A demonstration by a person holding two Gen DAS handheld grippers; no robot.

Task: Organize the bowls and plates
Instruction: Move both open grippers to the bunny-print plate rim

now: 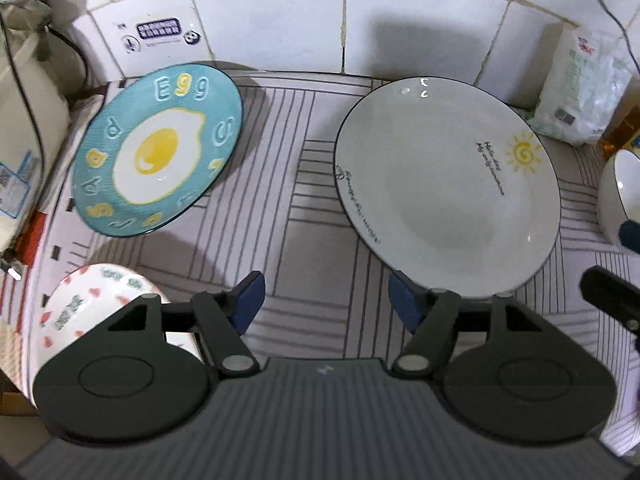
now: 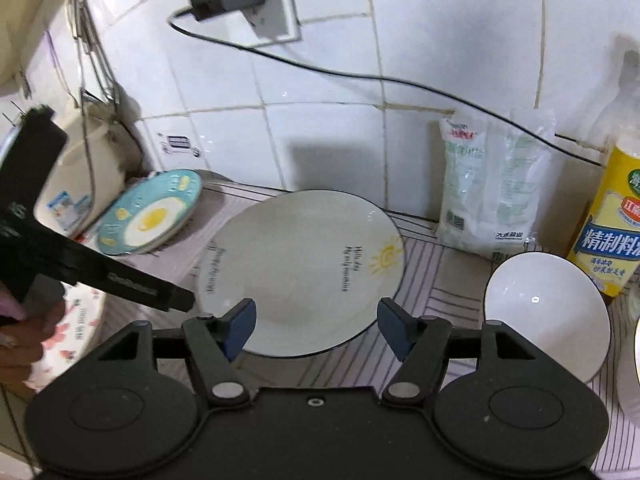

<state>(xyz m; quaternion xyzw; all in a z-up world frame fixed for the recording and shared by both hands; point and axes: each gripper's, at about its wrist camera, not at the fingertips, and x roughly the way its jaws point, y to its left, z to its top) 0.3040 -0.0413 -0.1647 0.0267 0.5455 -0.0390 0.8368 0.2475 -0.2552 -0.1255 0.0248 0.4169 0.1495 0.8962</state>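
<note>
Both claws hang over the striped table (image 1: 280, 216) with nothing in them: the left claw (image 1: 326, 300) has its blue pads spread apart above bare cloth, and the right claw (image 2: 316, 330) is likewise parted, poised over the near edge of the white sun plate (image 2: 300, 272). That plate lies flat in the middle of the table; the blue egg plate (image 1: 160, 148) sits well to its left, propped at a tilt by the wall, a strawberry-patterned bowl (image 1: 76, 312) is close under the left claw, and a plain white bowl (image 2: 548, 312) stands to the right, just in front of a yellow bottle (image 2: 608, 232). If I were picking next, I'd say plates should be stacked first. A flat plate gives the pads little to bite, so the claw ought to come in low at the rim, one pad over and one under, and lift level. The tilted egg plate looks easier to catch, but it could slide off its prop.
</note>
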